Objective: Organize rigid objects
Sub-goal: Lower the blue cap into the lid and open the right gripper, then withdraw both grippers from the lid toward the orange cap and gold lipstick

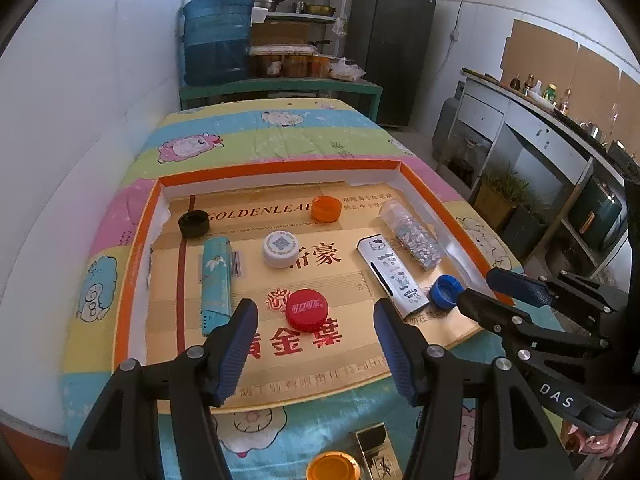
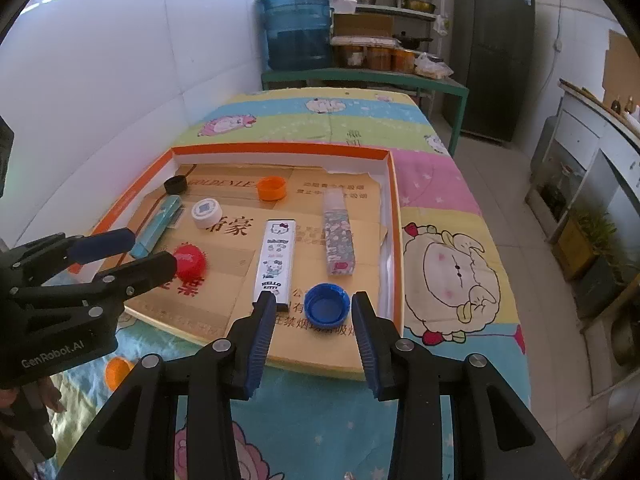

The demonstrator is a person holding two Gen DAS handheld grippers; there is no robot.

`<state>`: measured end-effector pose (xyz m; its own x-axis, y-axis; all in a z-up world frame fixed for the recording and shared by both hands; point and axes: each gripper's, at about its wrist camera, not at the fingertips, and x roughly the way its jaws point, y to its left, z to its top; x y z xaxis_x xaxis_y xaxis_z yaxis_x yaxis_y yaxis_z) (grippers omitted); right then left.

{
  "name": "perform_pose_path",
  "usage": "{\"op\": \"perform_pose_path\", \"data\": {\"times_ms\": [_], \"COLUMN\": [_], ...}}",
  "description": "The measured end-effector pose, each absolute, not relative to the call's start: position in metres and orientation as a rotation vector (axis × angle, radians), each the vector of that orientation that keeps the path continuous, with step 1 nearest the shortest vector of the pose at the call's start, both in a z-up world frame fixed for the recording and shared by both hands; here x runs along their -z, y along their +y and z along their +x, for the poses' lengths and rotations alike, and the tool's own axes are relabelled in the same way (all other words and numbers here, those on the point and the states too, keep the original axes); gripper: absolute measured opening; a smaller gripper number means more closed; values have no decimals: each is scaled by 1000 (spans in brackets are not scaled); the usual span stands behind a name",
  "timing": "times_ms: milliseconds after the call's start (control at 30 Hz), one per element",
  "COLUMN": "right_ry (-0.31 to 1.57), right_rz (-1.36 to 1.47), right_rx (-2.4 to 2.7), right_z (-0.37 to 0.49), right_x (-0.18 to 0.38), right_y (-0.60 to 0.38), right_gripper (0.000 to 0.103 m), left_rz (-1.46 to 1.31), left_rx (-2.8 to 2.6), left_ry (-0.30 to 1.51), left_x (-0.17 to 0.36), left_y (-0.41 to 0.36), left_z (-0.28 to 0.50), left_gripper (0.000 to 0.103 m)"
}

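Note:
An orange-rimmed tray point(image 1: 280, 168) lined with tan cardboard holds a red cap point(image 1: 307, 310), a blue cap point(image 1: 445, 291), a white cap point(image 1: 281, 248), an orange cap point(image 1: 326, 208), a black cap point(image 1: 194, 224), a teal box point(image 1: 216, 284), a white Hello Kitty box point(image 1: 394, 272) and a patterned tube point(image 1: 414, 236). My left gripper point(image 1: 316, 342) is open, just in front of the red cap. My right gripper point(image 2: 314, 330) is open, with the blue cap point(image 2: 327, 306) between its fingertips. The red cap point(image 2: 189, 261) lies behind the left gripper's fingers point(image 2: 132, 272) in the right wrist view.
Outside the tray, on the cartoon-print cloth, lie another orange cap point(image 1: 334, 466) and a gold box point(image 1: 378, 454). Behind the table stand a blue water jug point(image 1: 218, 36), shelves and a dark fridge point(image 1: 390, 46). A counter point(image 1: 560, 140) runs along the right.

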<state>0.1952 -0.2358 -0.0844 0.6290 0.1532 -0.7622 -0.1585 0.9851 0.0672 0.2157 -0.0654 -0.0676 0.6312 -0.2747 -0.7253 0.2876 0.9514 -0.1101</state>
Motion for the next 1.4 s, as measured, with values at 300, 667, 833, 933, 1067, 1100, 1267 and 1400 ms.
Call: {"op": "perform_pose_path", "data": {"times_ms": [300, 667, 833, 933, 1067, 1100, 1267, 1400], "right_ry": [864, 863, 859, 856, 855, 855, 860, 866], "right_rz": [-8, -6, -7, -5, -5, -5, 3, 16], "right_rx": [-180, -191, -200, -205, -212, -213, -220, -231], "right_z": [181, 159, 149, 144, 137, 135, 128, 121], "right_x": [76, 71, 68, 67, 66, 66, 68, 69], "right_y": [-229, -219, -214, -212, -208, -207, -203, -199], "right_gripper": [40, 40, 40, 40, 40, 40, 40, 40], "left_rz": [-6, -19, -28, -36, -46, -49, -30, -20], "left_rx": [319, 316, 314, 306, 288, 284, 254, 227], "left_ry": [807, 785, 785, 780, 776, 777, 765, 751], "left_x": [57, 51, 49, 49, 50, 50, 52, 52], "left_y": [-56, -47, -42, -38, -32, -30, -25, -19], "left_z": [197, 170, 160, 154, 146, 144, 133, 124], "left_gripper": [60, 60, 60, 60, 60, 60, 60, 60]}}
